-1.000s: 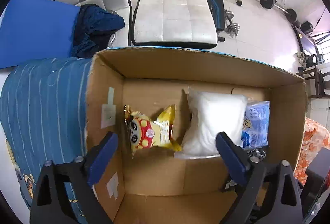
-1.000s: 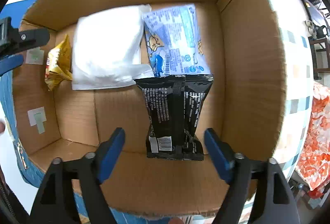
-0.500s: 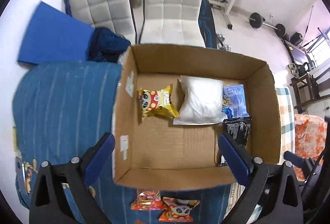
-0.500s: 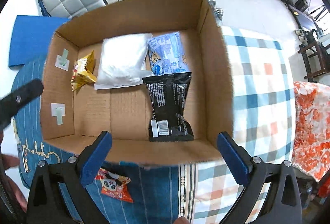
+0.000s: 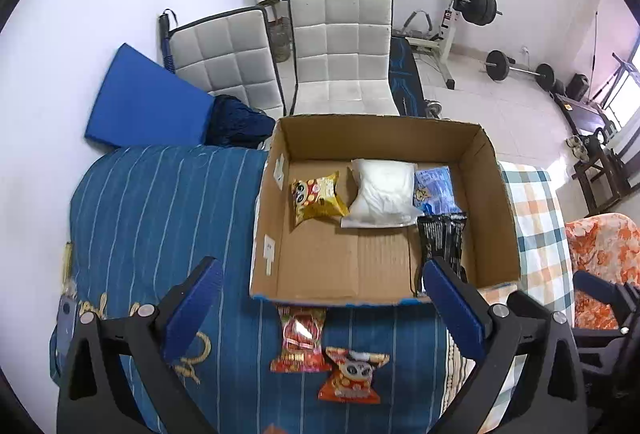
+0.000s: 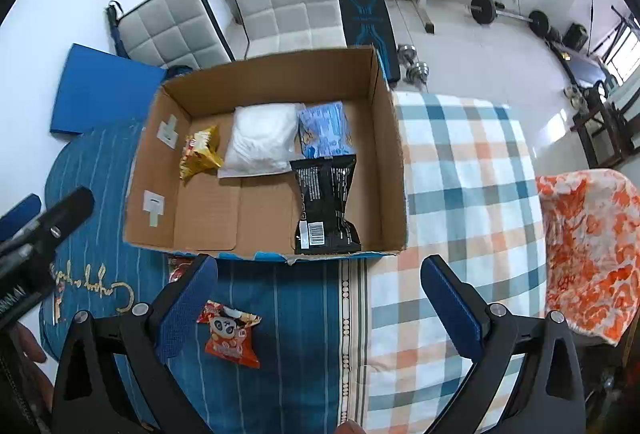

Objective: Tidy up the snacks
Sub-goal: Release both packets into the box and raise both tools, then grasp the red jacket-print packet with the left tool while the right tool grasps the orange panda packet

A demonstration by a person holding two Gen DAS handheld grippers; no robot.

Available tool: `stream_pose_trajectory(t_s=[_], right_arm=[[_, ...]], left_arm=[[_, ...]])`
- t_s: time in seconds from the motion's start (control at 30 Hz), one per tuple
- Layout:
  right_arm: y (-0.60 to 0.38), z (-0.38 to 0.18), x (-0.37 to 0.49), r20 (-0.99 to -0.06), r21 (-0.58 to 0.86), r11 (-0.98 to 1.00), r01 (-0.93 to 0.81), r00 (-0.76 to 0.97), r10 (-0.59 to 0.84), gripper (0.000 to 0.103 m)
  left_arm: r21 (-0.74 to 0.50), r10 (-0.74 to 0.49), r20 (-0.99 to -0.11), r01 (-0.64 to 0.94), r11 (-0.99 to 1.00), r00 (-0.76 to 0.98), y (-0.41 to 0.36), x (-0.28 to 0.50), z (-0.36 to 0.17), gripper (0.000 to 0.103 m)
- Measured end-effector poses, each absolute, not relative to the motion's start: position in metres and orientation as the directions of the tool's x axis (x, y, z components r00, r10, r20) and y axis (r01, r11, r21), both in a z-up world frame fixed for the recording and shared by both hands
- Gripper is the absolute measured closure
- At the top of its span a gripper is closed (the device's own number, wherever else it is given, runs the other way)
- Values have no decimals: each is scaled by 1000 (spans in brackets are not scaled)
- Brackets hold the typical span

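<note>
An open cardboard box sits on the bed. Inside lie a yellow panda snack, a white bag, a light blue packet and a black packet. On the blue cover in front of the box lie a red packet and an orange panda packet. My left gripper is open and empty, held back above the two loose packets. My right gripper is open and empty, just right of the orange packet.
A blue striped cover and a checked blanket lie over the bed, with an orange floral cloth at right. Two white padded chairs, a blue mat and weight equipment stand behind the box.
Both grippers have pulled back and up out of the box, leaving the black packet and the yellow snack inside. The loose packets in front of the box have come into view.
</note>
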State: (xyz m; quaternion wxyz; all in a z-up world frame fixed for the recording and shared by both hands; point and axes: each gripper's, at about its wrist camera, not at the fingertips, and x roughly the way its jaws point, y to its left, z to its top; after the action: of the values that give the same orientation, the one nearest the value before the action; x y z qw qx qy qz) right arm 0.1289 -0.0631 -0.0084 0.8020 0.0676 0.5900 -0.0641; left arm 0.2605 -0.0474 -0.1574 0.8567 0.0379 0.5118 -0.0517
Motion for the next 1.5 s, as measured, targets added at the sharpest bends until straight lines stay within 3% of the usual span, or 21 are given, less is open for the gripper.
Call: stream_pose_trajectory(t_s=[0.23,0.43,0.63,0.8,1.03,1.1,1.17,1.23,1.5], right_arm=[[-60,17,104,-942,49,988,147,334,-3,0],[-51,13,84,-954,71,986,153,300,22,0],[-22,-44,74,-984,112,979,173,159,84,0],[11,-123,75,-980,196,947,255,14,199,0],[47,-210,79,-956,205,912,357,-125,264,1],[53,-229,79,-951,196,902,385,-148,270,8],[55,-240,78,-948,188,896,403,-165,273,37],[55,-250,76,-944,185,889,419,-177,280,45],[16,-239,60,-961,140,874,465,-150,233,50]], left_arm=[[20,7,-875,21,1000,485,-26,221,-150,0],[52,60,-894,-29,998,445,1,198,-176,0],[97,96,-940,-14,995,327,35,188,-239,0],[135,126,-962,18,991,241,59,181,-285,0],[78,71,-984,40,996,166,81,182,-328,0],[71,61,-987,60,996,149,79,186,-335,0],[59,48,-990,80,995,134,73,192,-341,0],[36,24,-993,99,994,116,65,201,-344,0],[-30,-37,-999,161,987,38,21,246,-374,0]])
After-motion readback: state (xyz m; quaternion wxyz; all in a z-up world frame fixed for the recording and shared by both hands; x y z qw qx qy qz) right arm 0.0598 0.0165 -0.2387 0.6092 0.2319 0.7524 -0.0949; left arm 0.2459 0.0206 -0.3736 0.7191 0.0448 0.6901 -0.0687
